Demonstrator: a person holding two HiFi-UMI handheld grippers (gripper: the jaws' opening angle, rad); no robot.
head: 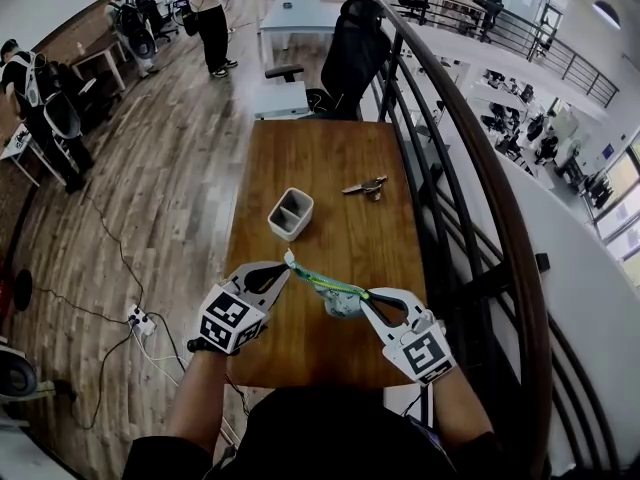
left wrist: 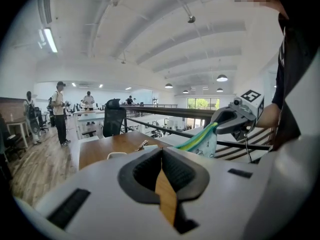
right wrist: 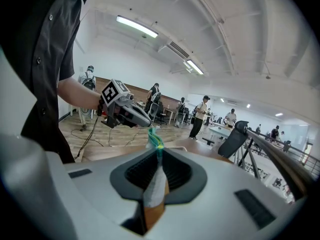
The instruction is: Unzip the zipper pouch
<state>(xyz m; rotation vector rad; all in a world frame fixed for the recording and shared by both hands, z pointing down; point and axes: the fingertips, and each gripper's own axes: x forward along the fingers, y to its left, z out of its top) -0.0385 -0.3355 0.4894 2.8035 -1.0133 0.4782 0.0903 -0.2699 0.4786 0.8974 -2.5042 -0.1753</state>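
- Left tongs [head: 284, 270]: clenched on the pouch's left tip, the pull end I'd guess.
- Pouch [head: 328, 288]: strung between both tongs over the worktop's [head: 320, 168] near end. Its long axis runs left-right, with the left end angled slightly away, so the zip should travel along that line.
- Right tongs [head: 367, 299]: clamped on the right end, body sagging beside them.

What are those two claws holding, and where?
A pouch, stretched between them: the right gripper clamps one fabric end; the left gripper, shut, seems to pinch the other end.
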